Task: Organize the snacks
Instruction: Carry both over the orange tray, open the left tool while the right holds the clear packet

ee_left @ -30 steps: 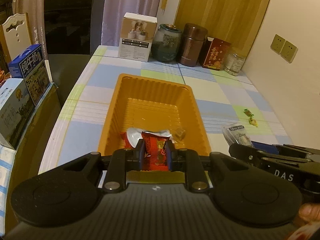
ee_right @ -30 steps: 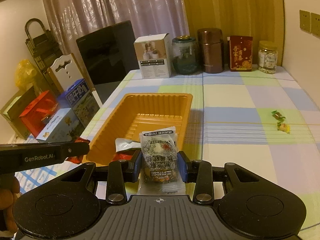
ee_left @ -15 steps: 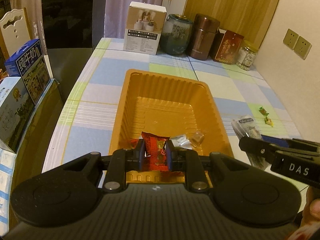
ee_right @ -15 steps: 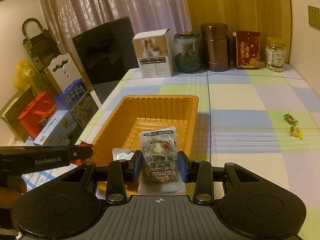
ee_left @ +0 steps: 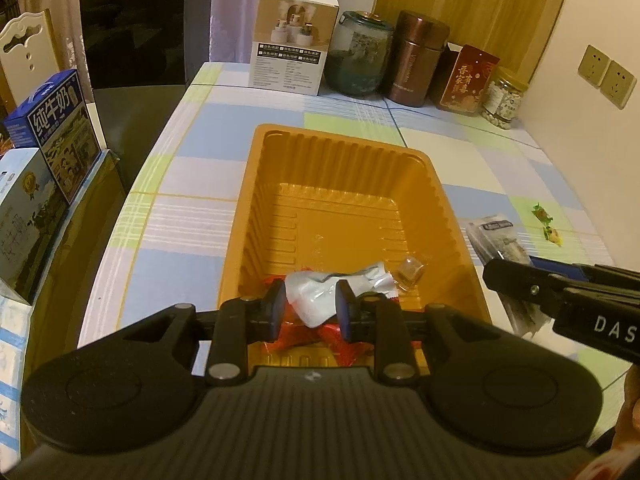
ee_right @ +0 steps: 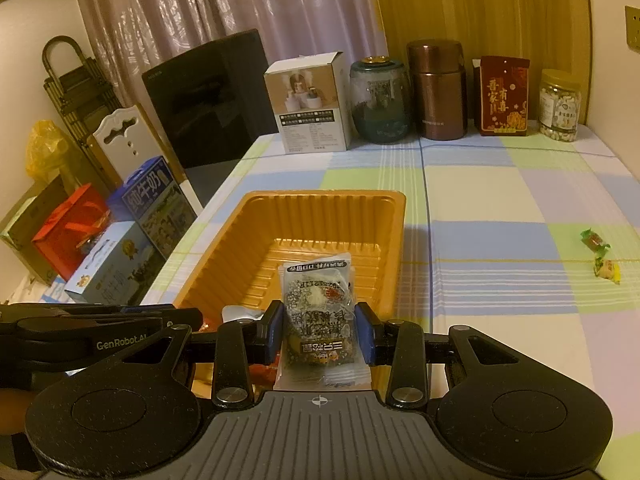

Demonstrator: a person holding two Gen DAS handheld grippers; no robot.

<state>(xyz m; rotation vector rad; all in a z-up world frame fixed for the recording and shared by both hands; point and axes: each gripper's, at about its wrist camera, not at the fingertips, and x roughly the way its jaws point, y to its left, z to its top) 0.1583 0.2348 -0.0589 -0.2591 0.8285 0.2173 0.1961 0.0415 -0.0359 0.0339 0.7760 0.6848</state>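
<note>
From the left wrist view, the left gripper (ee_left: 310,310) hangs over the near end of the orange tray (ee_left: 340,148) with its jaws parted and gripping nothing, while a white packet (ee_left: 336,294), a red packet (ee_left: 340,342) and a small clear-wrapped candy (ee_left: 412,270) lie in the tray below. Off to the right in the same view, the right gripper (ee_left: 516,278) carries a dark speckled snack pack (ee_left: 496,240) over the checked worktop (ee_left: 192,216). From the right wrist view, the jaws are closed on that pack (ee_right: 318,312) just above the tray's near right corner (ee_right: 320,202), and 2 wrapped candies (ee_right: 600,256) sit well apart on the worktop (ee_right: 500,200).
</note>
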